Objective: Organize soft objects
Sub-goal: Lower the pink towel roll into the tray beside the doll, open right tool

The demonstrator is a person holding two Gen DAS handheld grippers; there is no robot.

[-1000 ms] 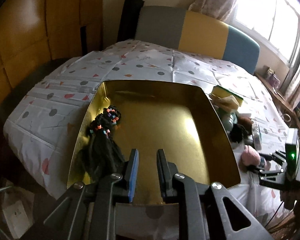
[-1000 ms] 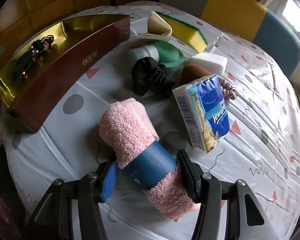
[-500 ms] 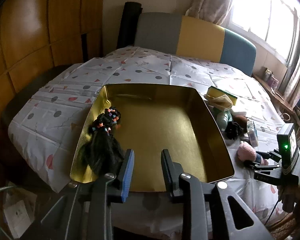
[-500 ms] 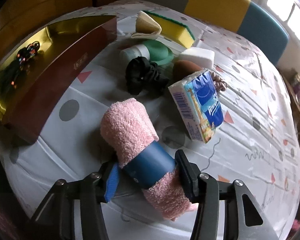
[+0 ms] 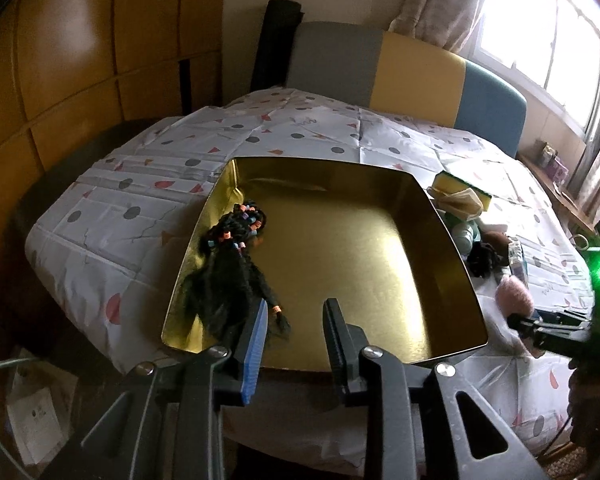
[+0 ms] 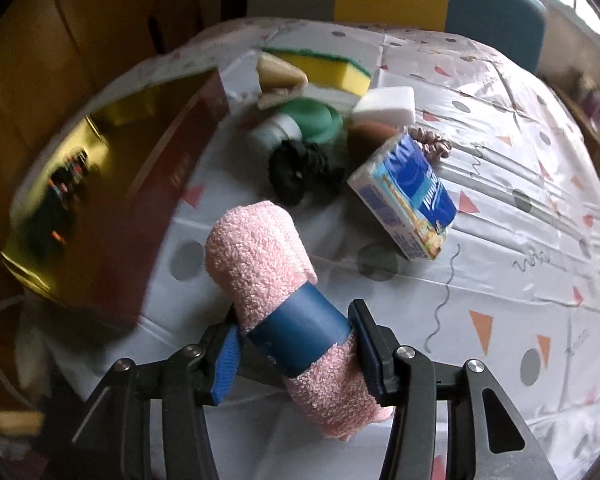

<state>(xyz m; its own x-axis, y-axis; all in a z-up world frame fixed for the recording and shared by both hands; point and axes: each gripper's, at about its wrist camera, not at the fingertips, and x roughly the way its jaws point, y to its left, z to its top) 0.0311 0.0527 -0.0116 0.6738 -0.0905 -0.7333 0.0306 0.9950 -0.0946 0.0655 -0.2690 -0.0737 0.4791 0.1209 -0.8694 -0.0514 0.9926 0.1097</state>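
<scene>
Clearly the right gripper clamped the pink rolled towel at its stiffer blue band; soft, light, it would squash elsewhere. The left gripper hung open, empty.

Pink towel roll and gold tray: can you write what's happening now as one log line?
right gripper: shut on pink rolled towel with blue band | left gripper: open, empty | gold metal tray: holds black beaded hairpiece
</scene>
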